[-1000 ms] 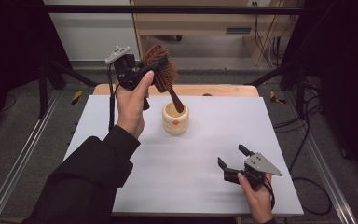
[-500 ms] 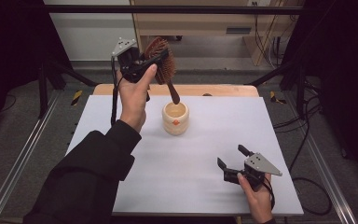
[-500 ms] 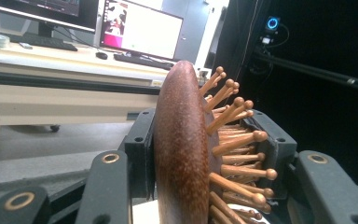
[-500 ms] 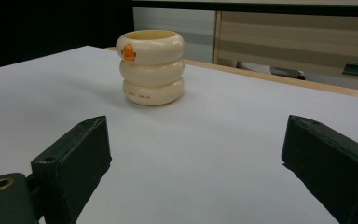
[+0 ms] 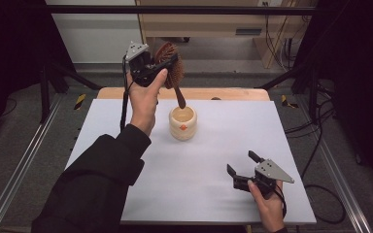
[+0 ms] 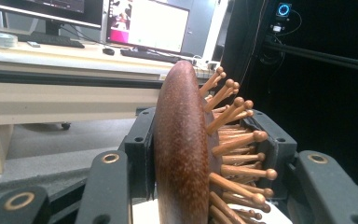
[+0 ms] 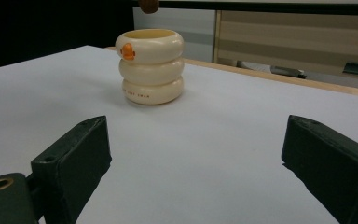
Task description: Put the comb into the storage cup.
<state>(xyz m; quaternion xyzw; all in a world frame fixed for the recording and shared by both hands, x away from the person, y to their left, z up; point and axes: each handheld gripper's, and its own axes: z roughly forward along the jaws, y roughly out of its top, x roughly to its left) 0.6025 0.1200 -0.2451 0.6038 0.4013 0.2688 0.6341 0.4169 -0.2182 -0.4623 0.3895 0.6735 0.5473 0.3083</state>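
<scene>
Left gripper (image 5: 156,68) raised, jaws pinching wooden hairbrush (image 5: 171,70); handle tip above cream cup (image 5: 182,122). Right gripper (image 5: 245,170) low over white worktop (image 5: 204,170), jaws spread, empty.

I see a white tabletop (image 5: 194,165), wood strip along the far edge; a cream ringed cup (image 5: 182,122) stands upright on it, far-centre.

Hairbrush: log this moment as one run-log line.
left gripper: shut on hairbrush, raised | handle tip above cup, outside | right gripper: open, empty, low over table
</scene>
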